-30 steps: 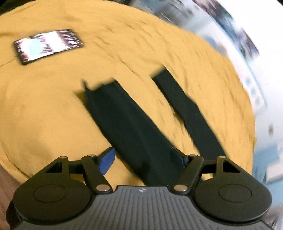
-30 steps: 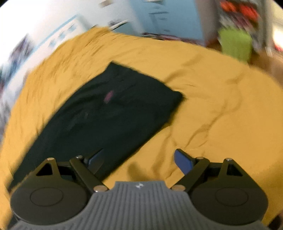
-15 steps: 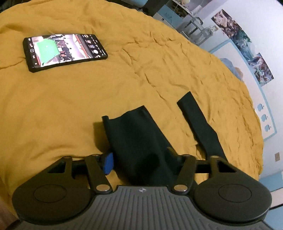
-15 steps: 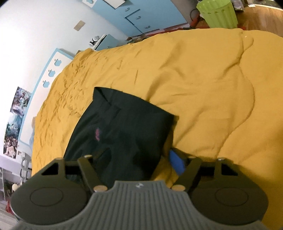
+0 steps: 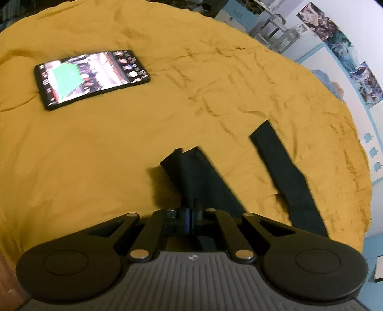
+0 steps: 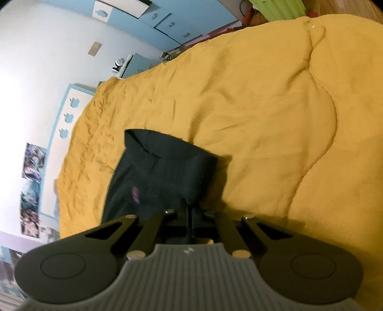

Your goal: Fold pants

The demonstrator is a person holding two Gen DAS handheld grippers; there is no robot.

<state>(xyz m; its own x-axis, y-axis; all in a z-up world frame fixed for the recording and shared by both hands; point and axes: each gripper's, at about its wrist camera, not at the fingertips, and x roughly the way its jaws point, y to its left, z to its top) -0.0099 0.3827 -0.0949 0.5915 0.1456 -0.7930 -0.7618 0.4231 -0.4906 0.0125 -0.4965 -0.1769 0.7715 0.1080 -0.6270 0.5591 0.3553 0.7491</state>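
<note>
Since half a sec ago both sets of jaws are closing in from spread to pressed together, each now pinching black fabric of the pants (image 5: 210, 181). The left gripper (image 5: 190, 210) is clamping the near leg close to its hem, and that hem edge is standing up in a small fold instead of lying flat as before. The right gripper (image 6: 190, 213) is nipping the near corner of the waist end, which is bunching up a bit where it's held.

Left wrist cam only: the two legs are lying apart in a V on the yellow bedspread (image 5: 83, 167), the far leg (image 5: 284, 172) flat & untouched, running toward the bed's right edge. A phone (image 5: 92, 79) w/ lit screen is sitting well apart from the pants, upper left on the bed. Posters on the wall (image 5: 347, 55) are showing at top right.

Right wrist cam only: the pants' (image 6: 162, 172) waist end, w/ a small pink mark (image 6: 135, 193) on the fabric, is spreading toward the wall side of the bed. Blue drawers (image 6: 172, 26) and a green bin (image 6: 280, 8) are showing past the far end of the bedspread (image 6: 275, 107). Neither cam is showing the other gripper.
</note>
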